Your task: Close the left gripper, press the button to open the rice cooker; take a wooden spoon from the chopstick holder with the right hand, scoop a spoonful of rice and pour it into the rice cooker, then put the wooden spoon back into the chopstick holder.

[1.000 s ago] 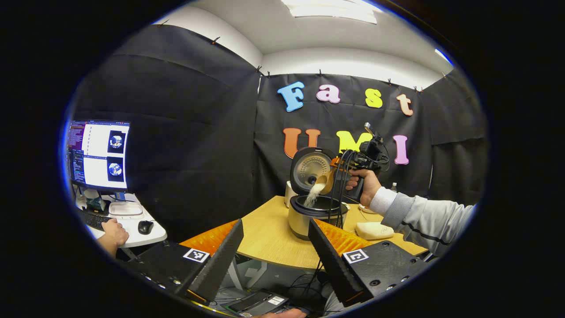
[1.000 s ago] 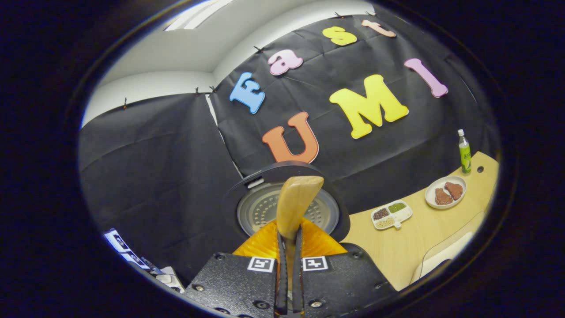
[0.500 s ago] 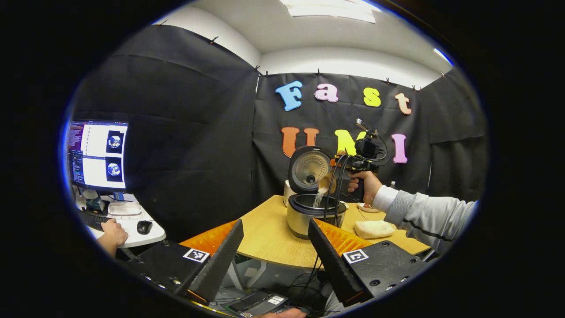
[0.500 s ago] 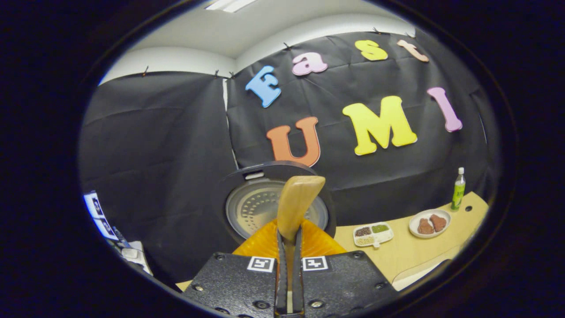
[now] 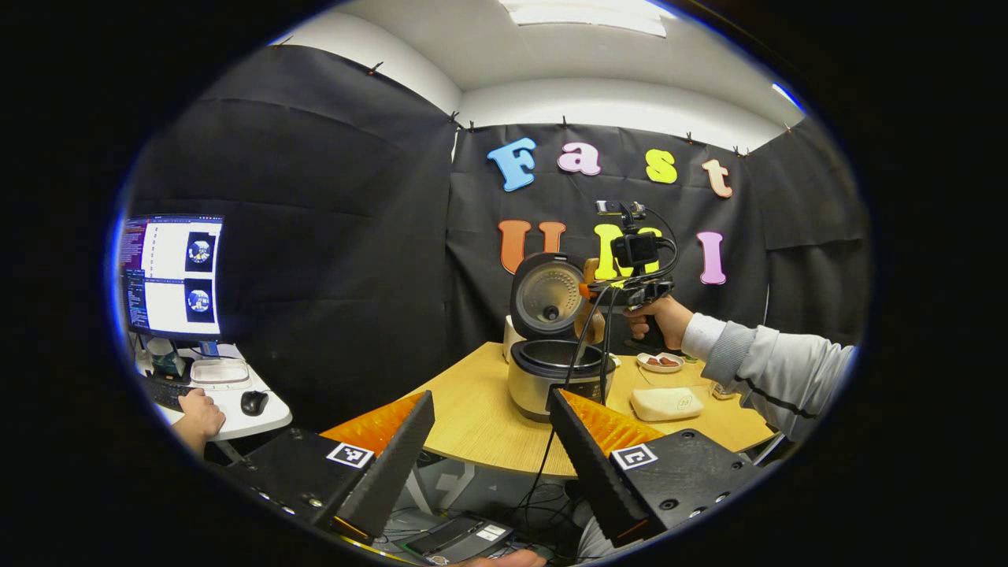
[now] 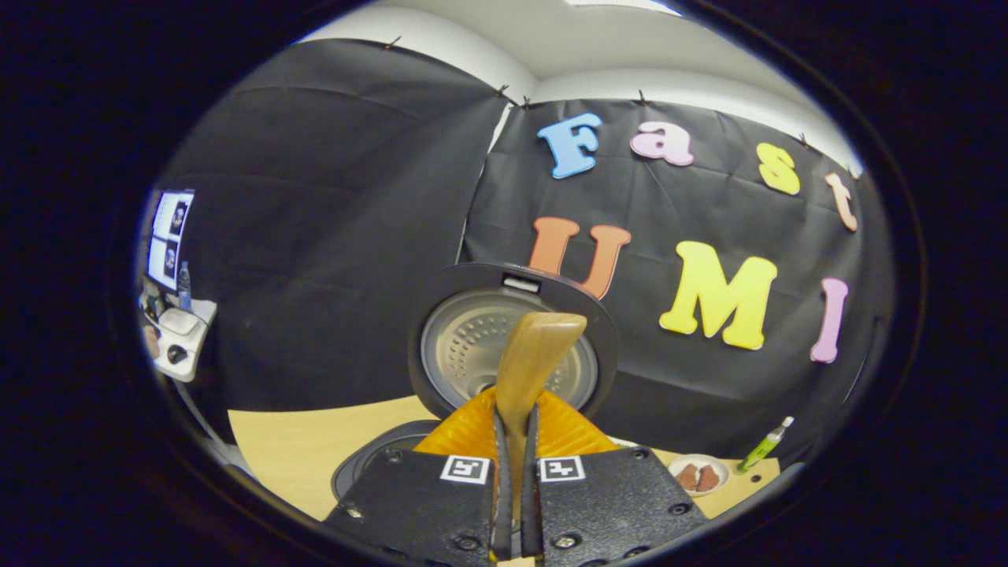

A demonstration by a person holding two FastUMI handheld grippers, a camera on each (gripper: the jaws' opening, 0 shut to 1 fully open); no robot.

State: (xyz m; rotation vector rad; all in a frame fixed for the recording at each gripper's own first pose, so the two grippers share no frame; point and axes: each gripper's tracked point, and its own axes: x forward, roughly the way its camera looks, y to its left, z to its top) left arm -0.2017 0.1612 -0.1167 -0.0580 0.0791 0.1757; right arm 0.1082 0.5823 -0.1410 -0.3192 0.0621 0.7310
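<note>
The rice cooker (image 5: 561,376) stands on the wooden table (image 5: 472,429) with its round lid (image 5: 547,293) swung up. A person's hand holds my right gripper (image 5: 600,293) above the pot, beside the lid. In the right gripper view, that gripper (image 6: 513,421) is shut on the handle of the wooden spoon (image 6: 539,354), whose bowl points at the lid's inner plate (image 6: 465,346). The pot's dark opening (image 6: 378,465) lies below, to the left. No rice falls from the spoon. My left gripper (image 5: 490,403) hangs open in front of the table edge, with nothing between its fingers.
A white pad (image 5: 665,403) and a small plate of food (image 5: 660,361) lie right of the cooker. Black cables hang from the right gripper across the pot. A plate (image 6: 697,476) and a green bottle (image 6: 762,455) stand at the table's far end. A monitor (image 5: 172,276) and side desk (image 5: 236,417) stand at left.
Rice was streaming from the spoon into the pot; the stream has stopped. The right gripper has risen and turned back level with the spoon. The left gripper barely moved.
</note>
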